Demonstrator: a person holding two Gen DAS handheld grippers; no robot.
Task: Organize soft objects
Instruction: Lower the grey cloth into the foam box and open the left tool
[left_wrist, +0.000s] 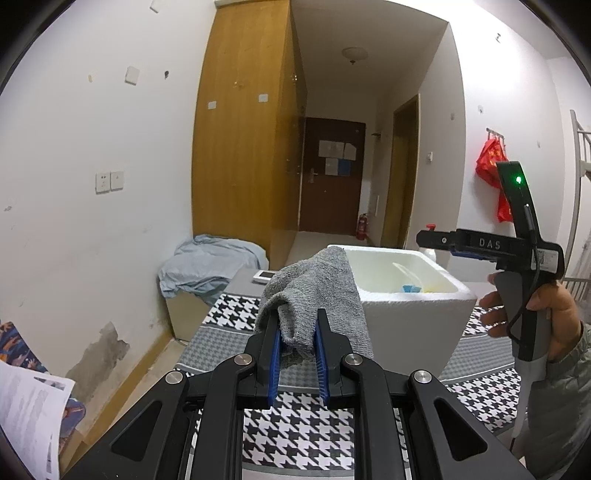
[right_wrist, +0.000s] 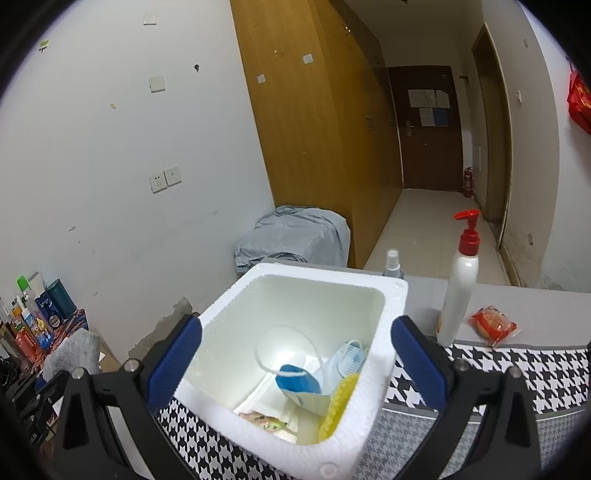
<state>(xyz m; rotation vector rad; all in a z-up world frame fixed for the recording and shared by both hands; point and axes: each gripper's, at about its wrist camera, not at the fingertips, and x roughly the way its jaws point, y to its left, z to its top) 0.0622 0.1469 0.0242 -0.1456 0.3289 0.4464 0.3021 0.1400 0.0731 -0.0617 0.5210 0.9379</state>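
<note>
The left gripper (left_wrist: 297, 343) has its jaws clenched on a grey cloth (left_wrist: 317, 295). The cloth is pinched near one edge, so the rest bunches above the blue pads and drapes forward in loose folds. It hangs in the air, lifted off the houndstooth tabletop (left_wrist: 295, 435) and in front of the white foam box (left_wrist: 413, 302), which stands just beyond it. Held by an edge like this, the cloth can likely fall free into the box once the jaws let go.

The right gripper (right_wrist: 295, 354) has its jaws released and spread wide, with nothing between the pads. From its own view they frame the box (right_wrist: 373, 380) from above, one finger to either side of the near corner, apart from the rim. The person's hand (left_wrist: 532, 314) holds it up beside the box, out of the cloth's path.

Inside the box lie soft things already gathered: a blue face mask (right_wrist: 347, 363) with its loop, a yellow bumpy item (right_wrist: 340, 402) against the right wall, and a patterned piece near the front wall. A pump bottle (right_wrist: 460, 284) and a red packet (right_wrist: 493, 325) sit on the tabletop right of the box, well clear.

The step in hand appears to be carrying the cloth over the opening, which still has room.
</note>
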